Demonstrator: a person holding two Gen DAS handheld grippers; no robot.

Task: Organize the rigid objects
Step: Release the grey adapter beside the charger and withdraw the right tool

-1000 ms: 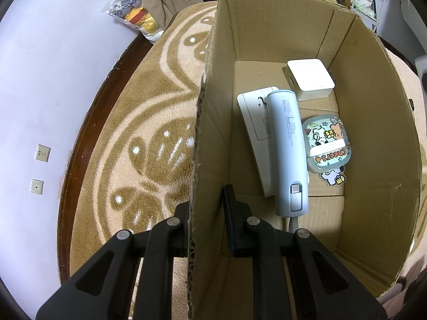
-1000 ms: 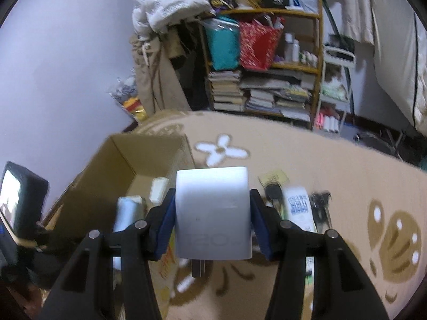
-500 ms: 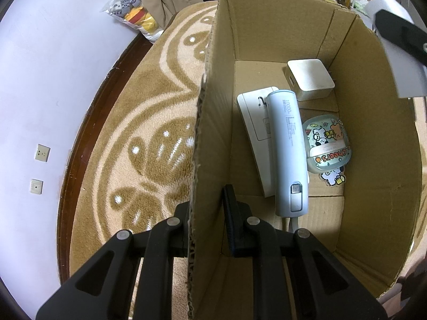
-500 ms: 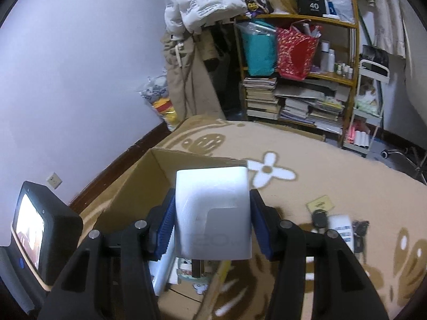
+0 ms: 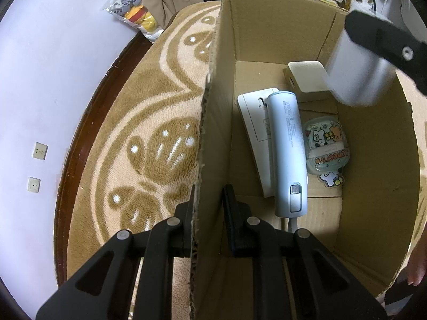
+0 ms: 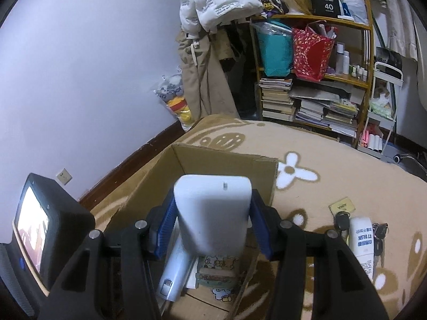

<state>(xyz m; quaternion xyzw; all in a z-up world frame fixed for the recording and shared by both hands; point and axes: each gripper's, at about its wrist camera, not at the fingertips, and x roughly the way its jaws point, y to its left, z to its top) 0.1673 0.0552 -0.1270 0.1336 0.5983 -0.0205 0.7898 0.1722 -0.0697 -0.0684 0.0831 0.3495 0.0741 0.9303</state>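
Note:
A brown cardboard box [image 5: 267, 26] stands on the rug. My left gripper [image 5: 209, 200] is shut on the box's left wall, one finger outside and one inside. On the box floor lie a pale blue power bank [image 5: 287, 149], a flat white device [image 5: 256, 122], a cream square charger [image 5: 307, 80] and a cartoon sticker case [image 5: 327, 144]. My right gripper [image 6: 213, 226] is shut on a pale grey block [image 6: 213, 213], held above the box's right side. In the left wrist view the pale grey block [image 5: 357, 80] hangs at the upper right, over the box.
A remote-like white item [image 6: 361, 242] and keys [image 6: 341, 221] lie on the beige patterned rug [image 6: 347, 165] right of the box. A cluttered bookshelf [image 6: 315, 93] and hanging clothes stand at the back. A bag of plush toys [image 5: 136, 18] rests by the wall. A hand [image 5: 417, 269] shows at the right edge.
My right gripper has carried the grey block left and forward from above the rug to above the box, tilting it down. The left gripper and box have stayed still.

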